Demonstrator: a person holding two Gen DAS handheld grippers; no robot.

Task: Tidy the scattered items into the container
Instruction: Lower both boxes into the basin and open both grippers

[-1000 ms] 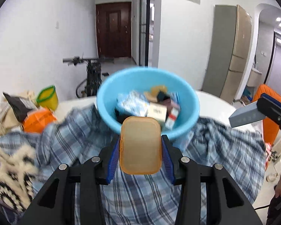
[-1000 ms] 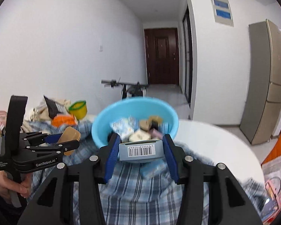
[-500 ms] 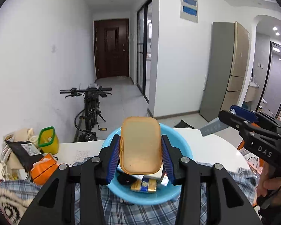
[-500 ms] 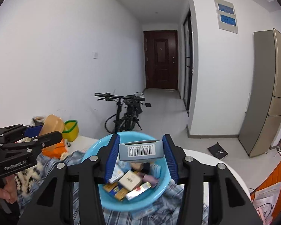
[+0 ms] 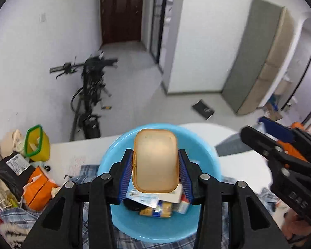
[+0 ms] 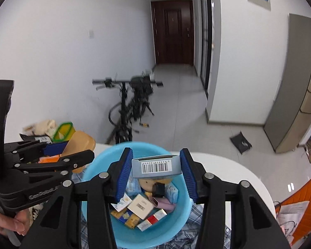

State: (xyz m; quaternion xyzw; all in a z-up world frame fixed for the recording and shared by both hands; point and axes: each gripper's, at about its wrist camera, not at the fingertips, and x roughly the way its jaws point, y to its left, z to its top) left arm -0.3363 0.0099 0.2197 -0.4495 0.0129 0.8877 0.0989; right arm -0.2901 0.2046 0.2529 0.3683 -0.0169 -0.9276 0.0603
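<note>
While both grippers hang over the blue bowl [image 5: 209,161], here's the layout going left to right. Far left on the table there's a clutter pile: a black pouch [image 5: 12,166], a yellow tub with a green rim [image 5: 38,145] and an orange pack [image 5: 39,188], all parked off the plaid cloth [image 5: 87,170], so probably not part of the job.

The left gripper [image 5: 155,172] has its jaws clamped on a tan plastic case [image 5: 155,159], held flat-face-up right above the bowl's contents, which looks like a setup for a straight drop.

The bowl sits on the plaid cloth and already holds a heap of small boxes [image 6: 141,205] and packets.

The right gripper [image 6: 155,172] is pinching a grey barcode box [image 6: 155,167] by its short ends, also over the bowl, so I'd guess both just need releasing.
</note>
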